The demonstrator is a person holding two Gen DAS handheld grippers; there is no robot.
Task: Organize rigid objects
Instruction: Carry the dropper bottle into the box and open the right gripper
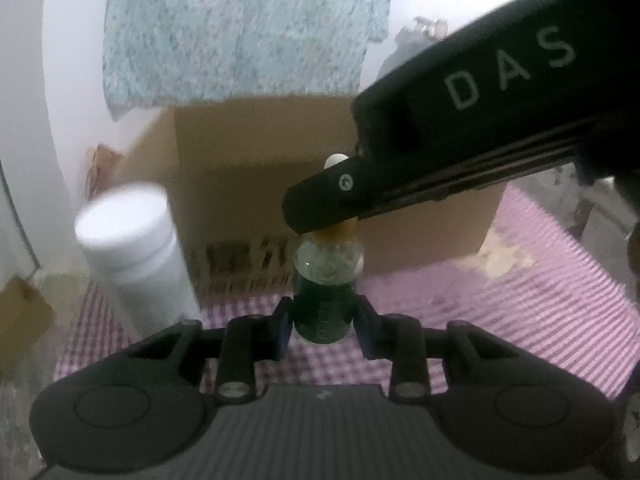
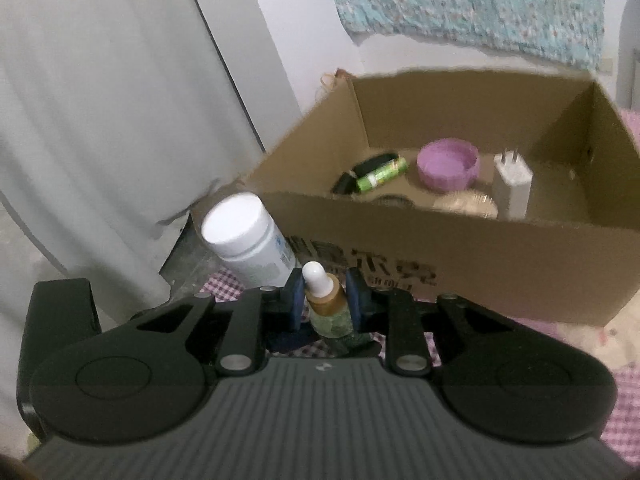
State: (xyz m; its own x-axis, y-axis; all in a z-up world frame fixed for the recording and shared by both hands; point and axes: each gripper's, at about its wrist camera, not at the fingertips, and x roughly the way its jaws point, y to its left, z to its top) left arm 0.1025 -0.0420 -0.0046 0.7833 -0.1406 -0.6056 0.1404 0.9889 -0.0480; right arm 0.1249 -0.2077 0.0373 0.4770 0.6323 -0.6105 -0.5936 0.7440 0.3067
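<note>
A small dropper bottle [image 1: 323,300] with a dark lower body, a tan collar and a white bulb top stands upright just in front of the cardboard box [image 2: 480,264], the landmark here. The left gripper [image 1: 322,326] is narrowed around the bottle's dark lower body, with a blue pad [image 1: 283,330] against each side. The right gripper [image 2: 325,300] is drawn in tight at the tan collar from the other side, so both grippers hold the same bottle; in the left wrist view the right gripper's black finger crosses over the bottle's top. A white-capped jar [image 2: 248,240] stands at the box's near left corner, just beside the bottle. Inside the box lie a purple round dish [image 2: 448,164], a white charger plug [image 2: 512,184] leaning upright, a green tube [image 2: 382,174] against a black item, and a pale brush [image 2: 466,204]. The box sits on a pink checked cloth [image 1: 520,300], with a teal patterned fabric [image 1: 240,28] hanging on the wall behind it.
</note>
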